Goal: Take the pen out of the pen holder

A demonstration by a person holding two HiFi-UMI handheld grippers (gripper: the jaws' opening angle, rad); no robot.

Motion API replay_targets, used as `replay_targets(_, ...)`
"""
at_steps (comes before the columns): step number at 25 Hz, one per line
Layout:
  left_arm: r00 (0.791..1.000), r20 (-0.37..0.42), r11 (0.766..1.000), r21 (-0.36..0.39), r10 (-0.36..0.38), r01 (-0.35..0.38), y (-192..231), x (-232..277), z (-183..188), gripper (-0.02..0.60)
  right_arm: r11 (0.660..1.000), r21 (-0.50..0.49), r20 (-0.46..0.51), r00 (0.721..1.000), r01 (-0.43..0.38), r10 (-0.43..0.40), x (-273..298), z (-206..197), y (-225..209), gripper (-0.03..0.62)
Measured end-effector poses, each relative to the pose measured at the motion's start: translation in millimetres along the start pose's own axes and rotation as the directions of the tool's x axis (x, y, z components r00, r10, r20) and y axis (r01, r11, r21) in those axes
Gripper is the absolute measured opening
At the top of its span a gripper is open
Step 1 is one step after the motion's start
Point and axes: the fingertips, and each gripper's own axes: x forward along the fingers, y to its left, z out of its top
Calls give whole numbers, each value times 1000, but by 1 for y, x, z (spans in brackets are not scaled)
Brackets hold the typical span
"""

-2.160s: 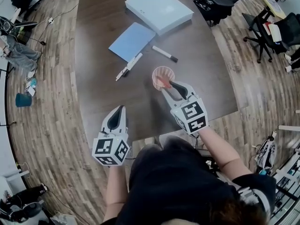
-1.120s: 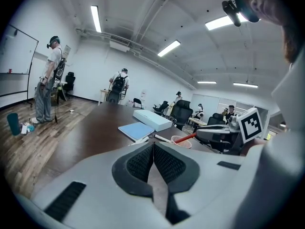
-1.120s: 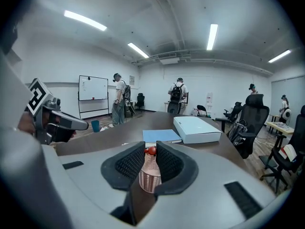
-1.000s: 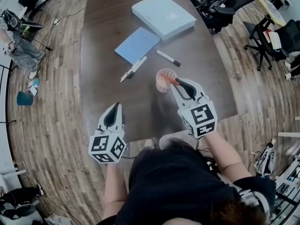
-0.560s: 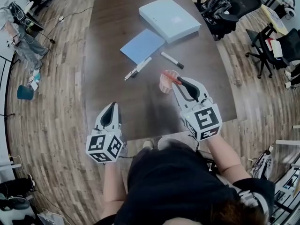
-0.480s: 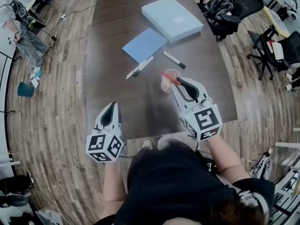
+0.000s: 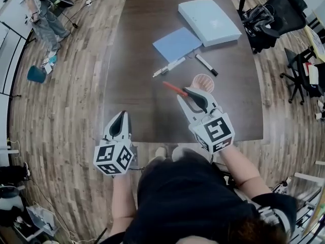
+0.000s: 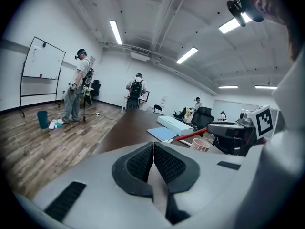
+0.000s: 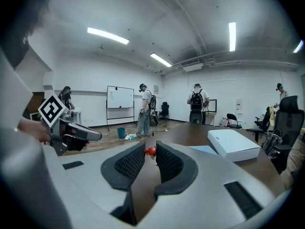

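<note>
My right gripper (image 7: 184, 92) is shut on a red pen (image 7: 172, 89), which sticks out level to the left above the dark table (image 7: 137, 85). The pink pen holder (image 7: 203, 82) stands just right of the fingertips, with the pen clear of it. In the right gripper view the pen's red end (image 9: 150, 150) shows between the pads of the right gripper (image 9: 150, 152). My left gripper (image 7: 122, 120) hangs over the table's near edge, shut with nothing in it; its pads meet in the left gripper view (image 8: 153, 147), where the pen (image 8: 189, 136) and holder (image 8: 200, 144) lie ahead right.
A white marker (image 7: 170, 66) and a black-capped marker (image 7: 206, 64) lie beyond the holder. Farther back are a blue notebook (image 7: 177, 43) and a white box (image 7: 209, 21). Office chairs (image 7: 269, 19) stand right of the table. Several people stand on the wood floor (image 9: 143, 109).
The right gripper drew the red pen up out of the pink holder and carried it left, so it now hangs beside the cup. The left gripper stayed shut near the table edge.
</note>
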Motion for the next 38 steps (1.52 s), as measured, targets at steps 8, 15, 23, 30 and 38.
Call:
replay_targets(8,997,-16,996,-44,75,-76,24,-20,-19,28,990,-6,-81,986,-144,143,38,-35,43,89)
replay_targets(15,992,-37,990,-70,116,-119,36,-30,-34,28,974,-8,-101,969,-226,224,55,-55,69,89)
replay_targets(23,988,-60,985,-87,142,-147,44,-32,-46,28,964,6,-132,956,-264,263,60,-82,80,89)
replay_targets(30,987,-81,986,-87,137,-144,43,-26,-53,28,965,-4,-205,945,-262,255,56,-107,77,89)
replay_targets(38,986,-109,987,-88,124,-133,40,-19,-66,28,968,-34,-347,912,-247,220,56,-146,71,89)
